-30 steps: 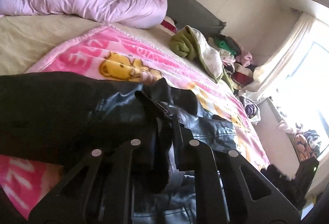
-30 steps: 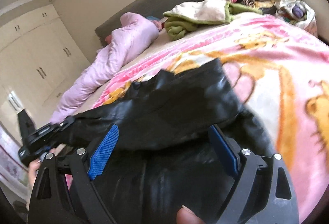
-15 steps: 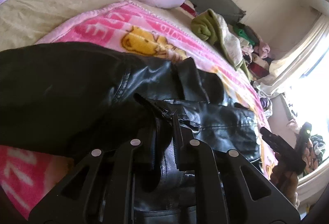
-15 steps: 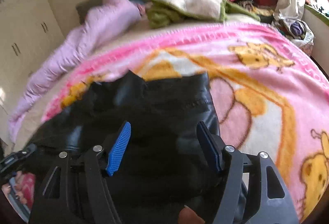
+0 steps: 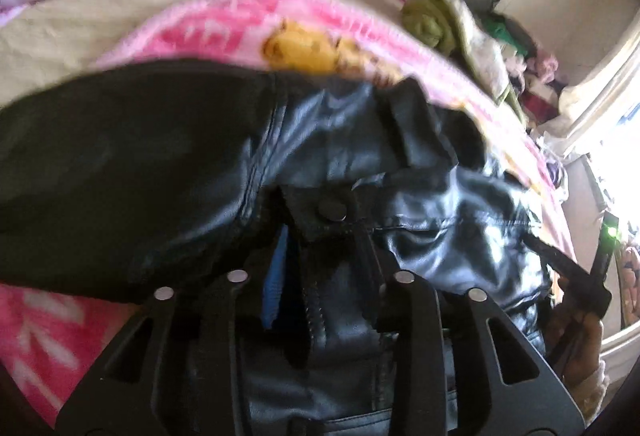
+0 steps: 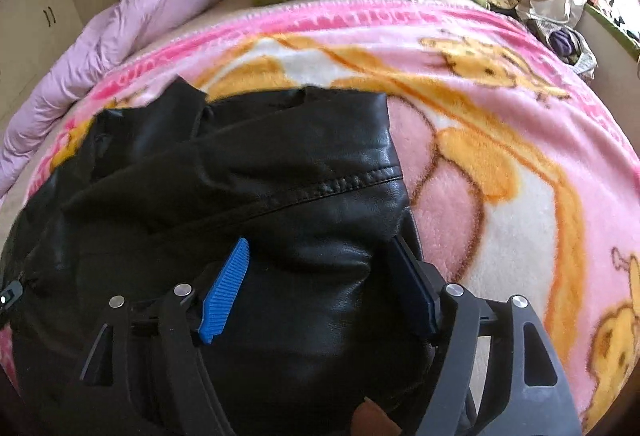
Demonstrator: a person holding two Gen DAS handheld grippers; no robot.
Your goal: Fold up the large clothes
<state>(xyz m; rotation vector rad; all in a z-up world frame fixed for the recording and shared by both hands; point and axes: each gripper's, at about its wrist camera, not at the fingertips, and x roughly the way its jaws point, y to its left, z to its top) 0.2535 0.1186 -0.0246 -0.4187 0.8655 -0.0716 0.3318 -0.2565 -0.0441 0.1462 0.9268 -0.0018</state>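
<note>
Left gripper [image 5: 316, 276]: jaws closed on the front edge of the jacket [image 5: 400, 172], which spreads ahead across the blanket [image 5: 224, 32]. Right gripper [image 6: 320, 284]: jaws apart, straddling the jacket's right end. Long axis runs gripper to gripper; both equally near.

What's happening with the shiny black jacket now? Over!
Left gripper shut on black leather jacket at its zipper edge. Right gripper open, straddling jacket. Jacket bunched on pink cartoon blanket. Nothing blocking.
</note>
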